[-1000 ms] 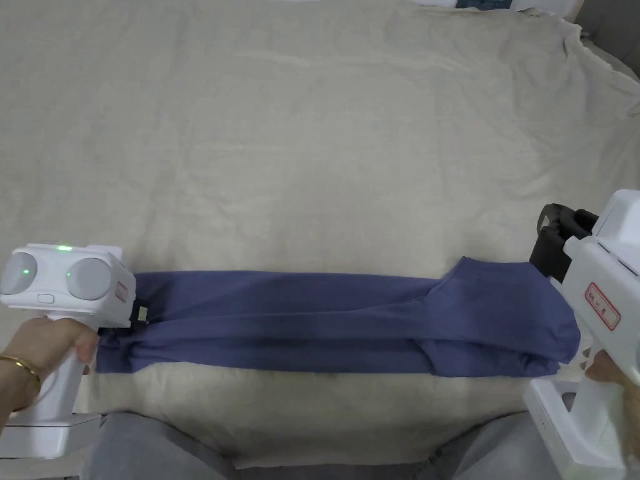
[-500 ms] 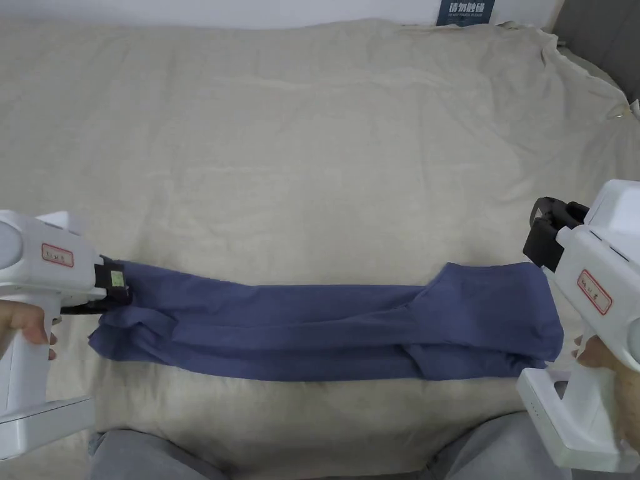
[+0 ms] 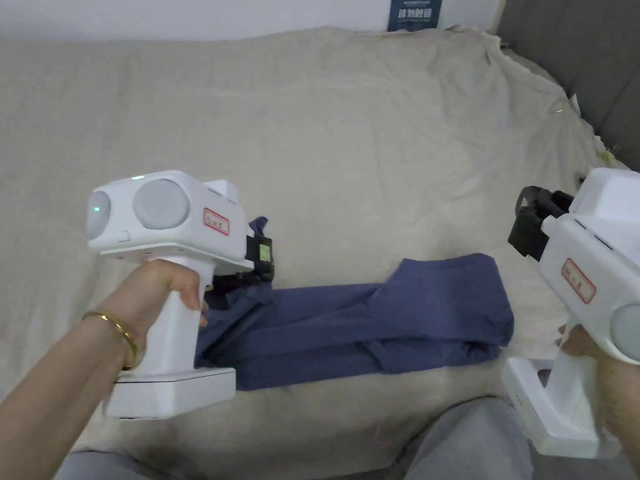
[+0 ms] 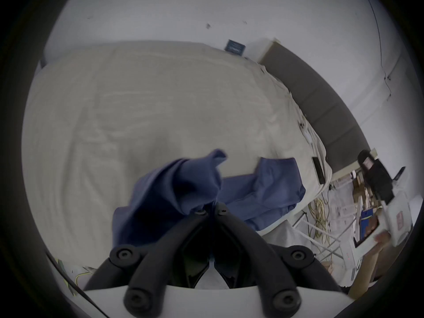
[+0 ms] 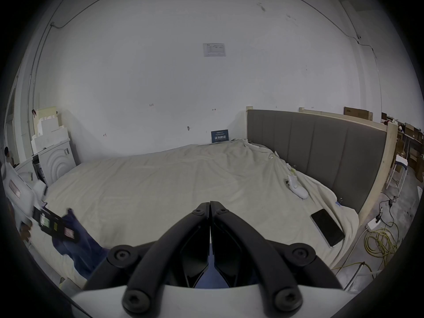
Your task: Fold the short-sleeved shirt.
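A dark blue short-sleeved shirt [image 3: 375, 319] lies folded into a long narrow strip near the front edge of the bed. Its left end is lifted and bunched, and my left gripper [image 3: 267, 275] is shut on it. In the left gripper view the fabric [image 4: 179, 190] hangs from the closed jaws of that gripper [image 4: 211, 208]. My right gripper [image 3: 530, 215] hovers up and to the right of the shirt's right end. It is shut with nothing in it, and its jaw tips [image 5: 210, 204] meet over bare sheet.
A wrinkled beige sheet [image 3: 312, 125] covers the bed. A grey headboard [image 5: 321, 151] runs along the right side. A dark phone [image 5: 327, 230] and a small white object [image 5: 297, 187] lie near it. The person's grey-trousered knees [image 3: 475, 437] touch the front edge.
My left gripper has lifted the shirt's left end and carried it rightward toward the right end, shortening the strip. The right gripper has stayed about where it was. The head camera shifted.
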### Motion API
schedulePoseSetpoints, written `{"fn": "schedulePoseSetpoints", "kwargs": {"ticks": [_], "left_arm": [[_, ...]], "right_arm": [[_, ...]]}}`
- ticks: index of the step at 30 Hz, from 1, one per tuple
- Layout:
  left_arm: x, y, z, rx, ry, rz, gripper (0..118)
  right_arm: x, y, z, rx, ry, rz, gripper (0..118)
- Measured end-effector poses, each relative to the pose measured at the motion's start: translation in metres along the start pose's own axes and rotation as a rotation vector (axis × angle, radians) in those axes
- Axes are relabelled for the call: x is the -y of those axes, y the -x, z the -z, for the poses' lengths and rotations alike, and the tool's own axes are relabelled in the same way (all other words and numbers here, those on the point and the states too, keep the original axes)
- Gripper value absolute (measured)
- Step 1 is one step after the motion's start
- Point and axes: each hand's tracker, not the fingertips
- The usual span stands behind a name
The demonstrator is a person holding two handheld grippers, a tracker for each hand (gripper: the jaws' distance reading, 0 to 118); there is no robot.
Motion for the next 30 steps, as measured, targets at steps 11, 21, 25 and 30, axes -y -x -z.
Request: {"fn": "schedulePoseSetpoints", "kwargs": {"ticks": [11,21,25,30], "left_arm": [[0.017,-0.050,0.137,-0.153,0.144,0.075,35],[-0.019,-0.037,0.036,0.042,-0.085,0.072,118],[-0.016,-0.011,0.005,-0.150,-0.211,0.172,108],[0.010,0.014,0.015,-0.319,-0.257,0.204,3]], "right_arm": [[0.003,-0.031,-0.013,0.081,0.011,0.013,0],[0.002,-0.021,-0.009,0.066,0.006,0.001,0],[0.000,-0.017,-0.010,0.054,0.001,0.007,0],[-0.001,-0.012,-0.008,0.045,0.001,0.002,0]]}}
